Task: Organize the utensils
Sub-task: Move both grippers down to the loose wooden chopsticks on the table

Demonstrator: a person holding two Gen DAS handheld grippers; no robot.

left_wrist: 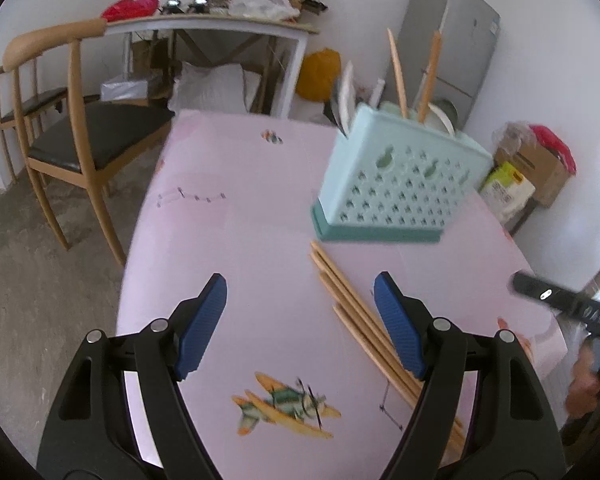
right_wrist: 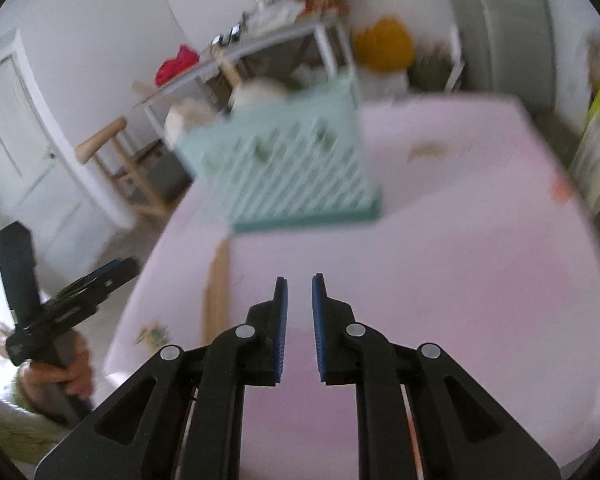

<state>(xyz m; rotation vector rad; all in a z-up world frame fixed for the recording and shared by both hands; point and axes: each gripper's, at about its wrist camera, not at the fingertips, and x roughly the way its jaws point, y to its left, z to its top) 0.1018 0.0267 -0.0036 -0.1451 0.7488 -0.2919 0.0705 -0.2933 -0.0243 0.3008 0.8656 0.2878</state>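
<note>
Several wooden chopsticks (left_wrist: 350,300) lie in a loose bundle on the pink tablecloth (left_wrist: 240,240). My left gripper (left_wrist: 300,300) hovers just above the cloth, open wide and empty; the bundle runs under its right finger (left_wrist: 398,324). Behind stands a mint slotted utensil holder (left_wrist: 396,184) with two upright chopsticks (left_wrist: 398,72) and white spoons in it. The right wrist view is blurred. In it my right gripper (right_wrist: 300,280) is above bare cloth with only a narrow gap between its pads and nothing in it. The holder (right_wrist: 288,160) is ahead of it and the chopsticks (right_wrist: 216,292) are to its left.
A wooden chair (left_wrist: 72,132) stands off the table's far left corner. Behind it is a cluttered side table (left_wrist: 212,24). A grey fridge (left_wrist: 452,40) and boxes (left_wrist: 532,164) are at the back right. The right gripper's body (left_wrist: 560,304) shows at the right edge.
</note>
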